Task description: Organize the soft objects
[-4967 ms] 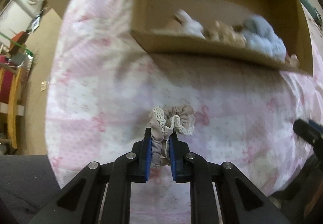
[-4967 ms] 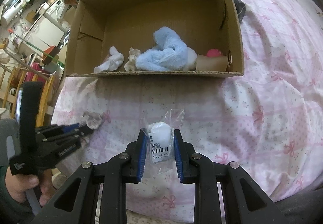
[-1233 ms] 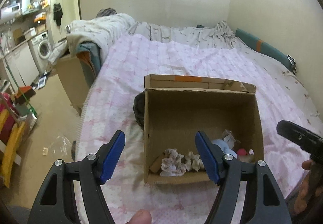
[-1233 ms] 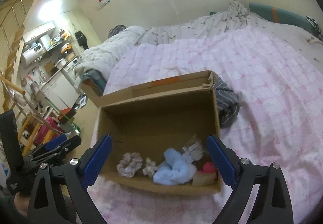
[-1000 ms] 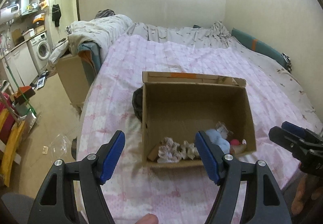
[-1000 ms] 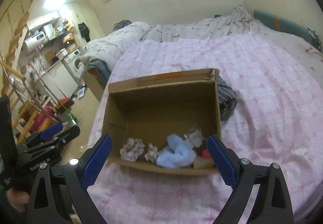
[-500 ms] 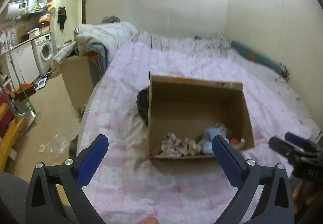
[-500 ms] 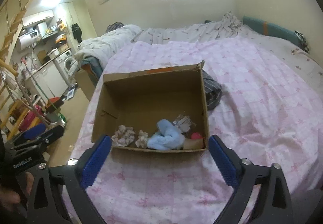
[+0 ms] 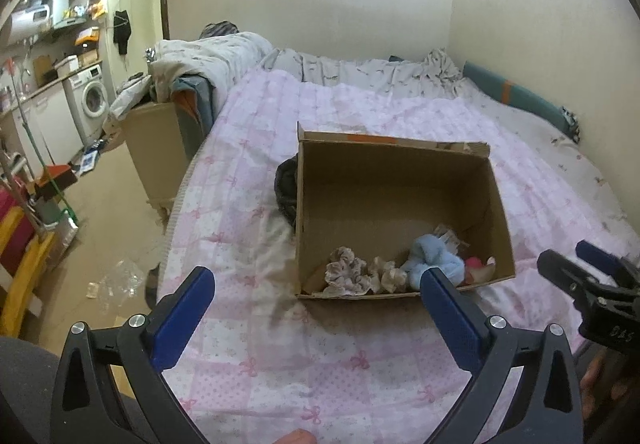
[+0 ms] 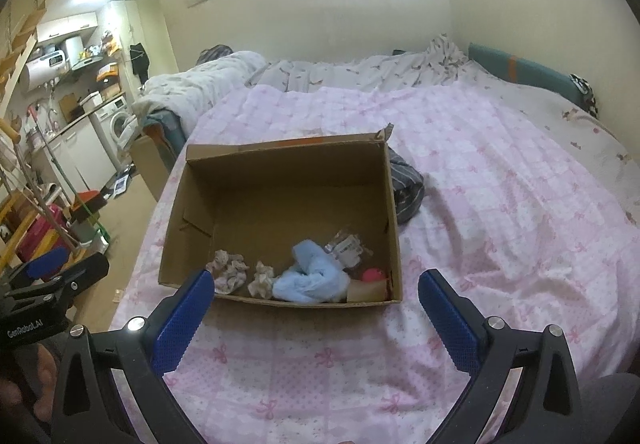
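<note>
Inside, cardboard box [image 10: 276, 188] holds scrunchie [image 10: 229, 270] (frilly) — blue plush [image 10: 316, 278].

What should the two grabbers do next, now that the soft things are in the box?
Probably just rest, or look around for anything left. Both the left gripper and right gripper are open and hold nothing, the soft things sit in the box, and the pink blanket nearby shows only a dark cloth beside the box.

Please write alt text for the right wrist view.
An open cardboard box sits on a pink bedspread, holding a scrunchie, a blue plush and small items. The open right tool frames it.
</note>
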{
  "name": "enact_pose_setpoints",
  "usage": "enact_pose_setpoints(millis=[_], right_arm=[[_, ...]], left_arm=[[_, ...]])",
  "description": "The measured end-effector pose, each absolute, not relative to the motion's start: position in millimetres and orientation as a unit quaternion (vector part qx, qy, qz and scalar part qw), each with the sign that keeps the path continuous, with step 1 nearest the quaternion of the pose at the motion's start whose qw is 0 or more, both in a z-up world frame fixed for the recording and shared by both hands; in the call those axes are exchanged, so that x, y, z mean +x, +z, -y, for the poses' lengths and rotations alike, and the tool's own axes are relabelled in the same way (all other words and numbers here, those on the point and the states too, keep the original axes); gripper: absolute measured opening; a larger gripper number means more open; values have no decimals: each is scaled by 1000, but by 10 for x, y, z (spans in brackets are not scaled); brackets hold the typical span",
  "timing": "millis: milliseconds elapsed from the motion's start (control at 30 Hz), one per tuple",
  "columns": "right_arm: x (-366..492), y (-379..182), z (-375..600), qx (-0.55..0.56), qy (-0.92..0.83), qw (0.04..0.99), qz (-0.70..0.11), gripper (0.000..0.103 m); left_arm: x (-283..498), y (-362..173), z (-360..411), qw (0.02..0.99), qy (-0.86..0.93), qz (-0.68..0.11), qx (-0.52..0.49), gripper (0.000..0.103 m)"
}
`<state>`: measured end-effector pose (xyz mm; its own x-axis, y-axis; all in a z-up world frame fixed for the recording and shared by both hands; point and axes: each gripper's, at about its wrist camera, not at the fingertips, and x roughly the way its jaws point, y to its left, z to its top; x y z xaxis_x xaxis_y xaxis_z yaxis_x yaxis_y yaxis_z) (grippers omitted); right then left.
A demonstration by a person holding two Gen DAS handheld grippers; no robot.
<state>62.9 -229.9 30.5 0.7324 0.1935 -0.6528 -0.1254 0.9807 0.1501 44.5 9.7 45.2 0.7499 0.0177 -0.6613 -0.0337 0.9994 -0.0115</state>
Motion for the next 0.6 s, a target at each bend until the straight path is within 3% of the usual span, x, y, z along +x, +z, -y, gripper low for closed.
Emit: enact_pose_setpoints(millis=[600], right_arm=[[626,270,2257,45,90,927,-361,103]], left_arm=[[457,411,-123,930,7,-366,-24,102]])
